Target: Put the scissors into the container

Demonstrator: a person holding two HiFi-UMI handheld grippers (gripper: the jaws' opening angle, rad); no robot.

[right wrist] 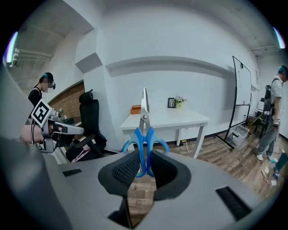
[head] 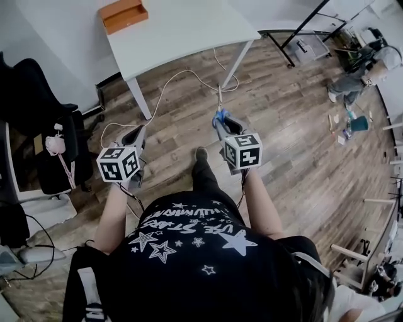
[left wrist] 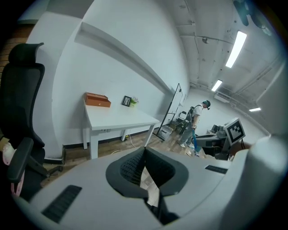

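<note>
The right gripper (right wrist: pixel 143 167), jaws clamped on the blue handles of the scissors (right wrist: pixel 144 117), stood well apart from the orange container (head: pixel 124 14) on the white table (head: pixel 189 38), the left gripper (left wrist: pixel 144 173) pinched together and empty; a firm, steady carry looked wisest.

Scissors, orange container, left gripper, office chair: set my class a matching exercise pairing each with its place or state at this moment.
Column 1
1. scissors
2. orange container
3. left gripper
4. office chair

Column 2
A. on the white table
B. shut, holding nothing
C. standing beside the table
D. clamped by the handles in the right gripper, blades pointing away

Pairs: 1-D; 2-A; 3-B; 4-C
</note>
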